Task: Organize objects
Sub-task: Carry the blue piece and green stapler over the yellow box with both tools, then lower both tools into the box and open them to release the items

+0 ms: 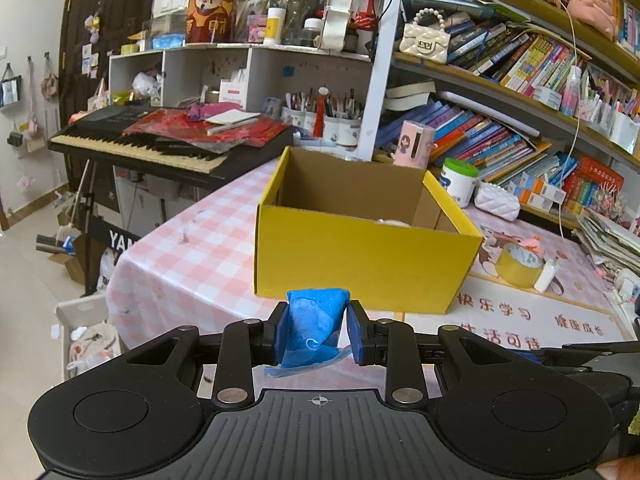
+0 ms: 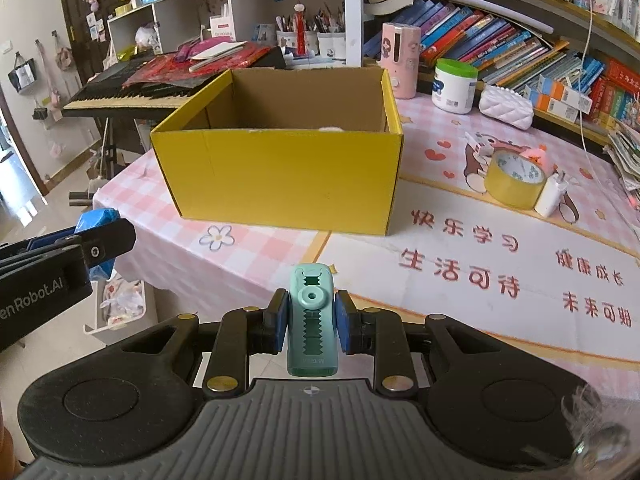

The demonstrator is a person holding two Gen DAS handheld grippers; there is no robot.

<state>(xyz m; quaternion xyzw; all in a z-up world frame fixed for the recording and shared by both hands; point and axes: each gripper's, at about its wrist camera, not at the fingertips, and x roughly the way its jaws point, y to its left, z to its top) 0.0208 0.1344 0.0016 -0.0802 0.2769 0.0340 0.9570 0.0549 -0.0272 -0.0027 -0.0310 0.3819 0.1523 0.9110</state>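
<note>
An open yellow cardboard box (image 1: 360, 256) (image 2: 280, 172) stands on the pink checked table, with something pale just showing inside near its far right corner. My left gripper (image 1: 318, 330) is shut on a blue tissue packet (image 1: 314, 326), held in front of the box's near wall. In the right wrist view the same left gripper (image 2: 104, 236) shows at the left edge with the blue packet (image 2: 96, 216) in it. My right gripper (image 2: 310, 322) is shut on a mint-green pencil sharpener (image 2: 312, 320), held upright over the table in front of the box.
A yellow tape roll (image 2: 514, 180) and a white charger (image 2: 554, 196) lie right of the box. A white tub (image 2: 454, 86), a pink cylinder (image 2: 400, 56) and a quilted white pouch (image 2: 506, 106) stand behind. Bookshelves fill the right; a keyboard (image 1: 160, 140) and a floor bin (image 1: 86, 332) are left.
</note>
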